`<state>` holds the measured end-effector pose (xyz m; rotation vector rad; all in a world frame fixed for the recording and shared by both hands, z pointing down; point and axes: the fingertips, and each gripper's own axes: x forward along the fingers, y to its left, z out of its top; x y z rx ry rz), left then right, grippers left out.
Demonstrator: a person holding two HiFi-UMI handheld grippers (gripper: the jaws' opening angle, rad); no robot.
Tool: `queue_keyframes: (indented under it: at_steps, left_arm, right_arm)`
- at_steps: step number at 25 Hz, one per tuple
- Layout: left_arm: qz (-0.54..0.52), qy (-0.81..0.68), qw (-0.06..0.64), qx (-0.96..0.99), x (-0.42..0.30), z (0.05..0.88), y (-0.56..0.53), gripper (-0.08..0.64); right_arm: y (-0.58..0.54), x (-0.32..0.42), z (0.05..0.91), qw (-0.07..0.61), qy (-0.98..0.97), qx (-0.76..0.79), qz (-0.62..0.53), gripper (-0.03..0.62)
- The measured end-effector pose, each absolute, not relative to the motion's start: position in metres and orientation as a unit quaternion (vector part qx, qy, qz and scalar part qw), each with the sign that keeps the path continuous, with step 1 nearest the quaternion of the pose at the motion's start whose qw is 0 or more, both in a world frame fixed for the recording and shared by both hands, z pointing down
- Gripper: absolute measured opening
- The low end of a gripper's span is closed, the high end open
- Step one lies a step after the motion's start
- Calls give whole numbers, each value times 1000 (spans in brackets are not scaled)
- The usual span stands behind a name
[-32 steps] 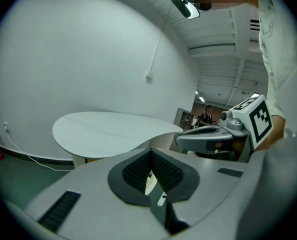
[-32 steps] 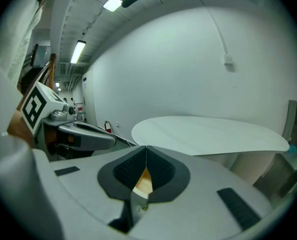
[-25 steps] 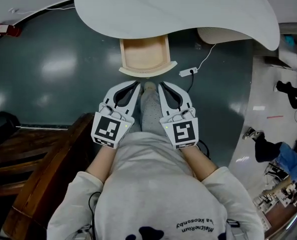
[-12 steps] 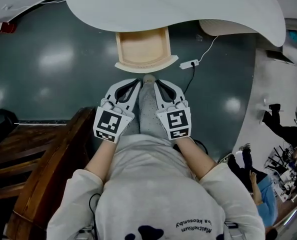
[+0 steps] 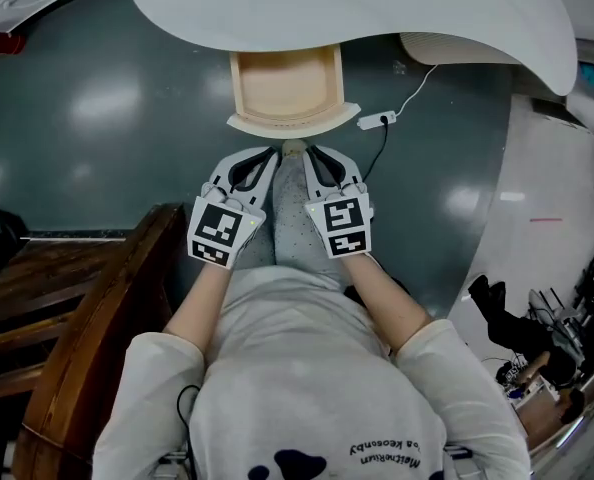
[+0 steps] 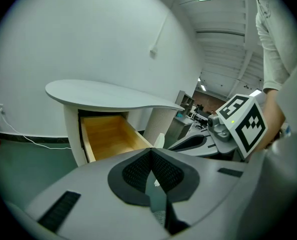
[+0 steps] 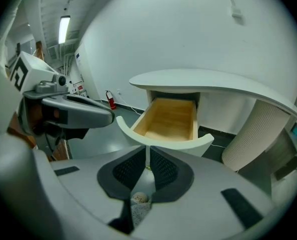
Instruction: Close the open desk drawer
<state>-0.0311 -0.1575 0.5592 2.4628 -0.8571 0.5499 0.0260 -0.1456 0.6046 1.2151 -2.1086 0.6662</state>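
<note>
Here, left tongs and right tongs are closed, empty, facing the drawer.

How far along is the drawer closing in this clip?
Done: nothing; the drawer stands pulled out from under the desk, its wooden inside showing. In hand: the left gripper and right gripper, both shut and empty, are side by side just short of its curved front. Still to do: push the front in until it shuts.

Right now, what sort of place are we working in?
Probably an office or lab room: a white curved desk with an open wooden drawer, a glossy dark floor with a power strip, and cluttered equipment beyond.
</note>
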Motion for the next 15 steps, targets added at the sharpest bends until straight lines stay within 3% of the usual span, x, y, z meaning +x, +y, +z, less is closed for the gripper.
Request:
queue_keyframes:
  at_steps: [12,15]
  left_arm:
    - [208,-313,263,889,-37,589,-150,3]
    - [210,-314,270,886,-38,599,-149,3]
  right_arm:
    - [-148,19,660,323,-774,457,296,22]
    - [-146,16,672,323,-770,453,313,71]
